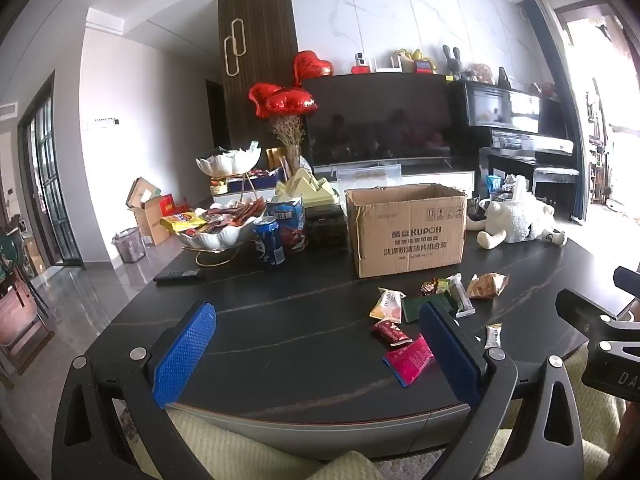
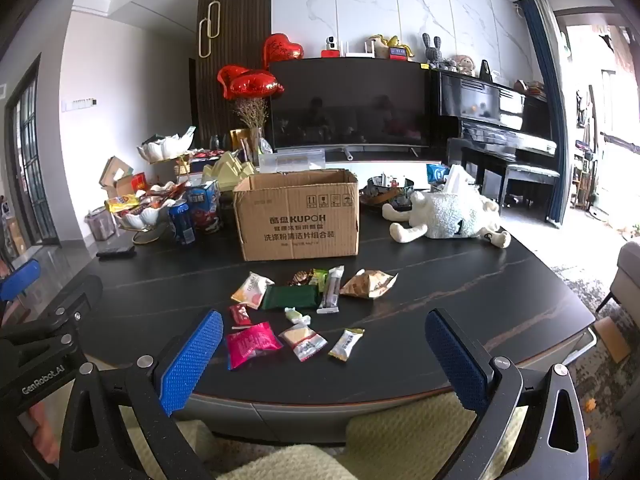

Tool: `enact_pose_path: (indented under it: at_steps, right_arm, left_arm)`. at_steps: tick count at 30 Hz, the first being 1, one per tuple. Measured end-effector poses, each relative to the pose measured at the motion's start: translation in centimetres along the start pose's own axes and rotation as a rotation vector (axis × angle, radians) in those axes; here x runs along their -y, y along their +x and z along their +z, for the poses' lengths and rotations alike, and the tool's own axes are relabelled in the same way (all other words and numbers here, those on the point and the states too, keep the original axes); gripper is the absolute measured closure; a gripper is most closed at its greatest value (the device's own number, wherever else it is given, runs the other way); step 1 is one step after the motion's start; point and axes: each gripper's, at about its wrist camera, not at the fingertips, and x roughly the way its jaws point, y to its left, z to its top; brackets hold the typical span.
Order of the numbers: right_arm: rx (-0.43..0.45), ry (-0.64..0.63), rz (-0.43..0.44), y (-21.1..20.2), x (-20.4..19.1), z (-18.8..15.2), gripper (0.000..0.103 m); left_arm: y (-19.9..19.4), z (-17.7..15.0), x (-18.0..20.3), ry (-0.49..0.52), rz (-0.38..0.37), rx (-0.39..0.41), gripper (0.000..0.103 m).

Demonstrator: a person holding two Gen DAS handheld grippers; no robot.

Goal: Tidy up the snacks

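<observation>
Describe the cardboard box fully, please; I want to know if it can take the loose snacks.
The cardboard box is plain brown corrugated card, printed KUPOH with Chinese text and handling symbols on its front. It stands upright on the dark table, top flaps open; its inside is hidden. One front corner looks creased. The loose snack packets lie just in front, apart from it. Nothing visibly touches it.

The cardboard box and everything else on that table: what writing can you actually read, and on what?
"KUPOH": brand printed on the cardboard box, with Chinese lines under it, "洗涤粉清洁片组合装".
"GenRobot.AI": on the left gripper body, seen from the right wrist view.
"DA...": cut-off letters on the right gripper body.
Snack packet lettering, the blue can and clock digits: too small or blurred.
</observation>
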Motion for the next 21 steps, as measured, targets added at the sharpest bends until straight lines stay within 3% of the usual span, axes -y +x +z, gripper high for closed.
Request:
enact_pose_path:
  at_steps: [21]
  right_arm:
    - [0.002, -0.004, -0.002, -0.09, -0.11, 0.01, 0.0]
  left_arm:
    - [-0.19, 0.06, 0.03, -0.006, -0.023, 0.009, 0.0]
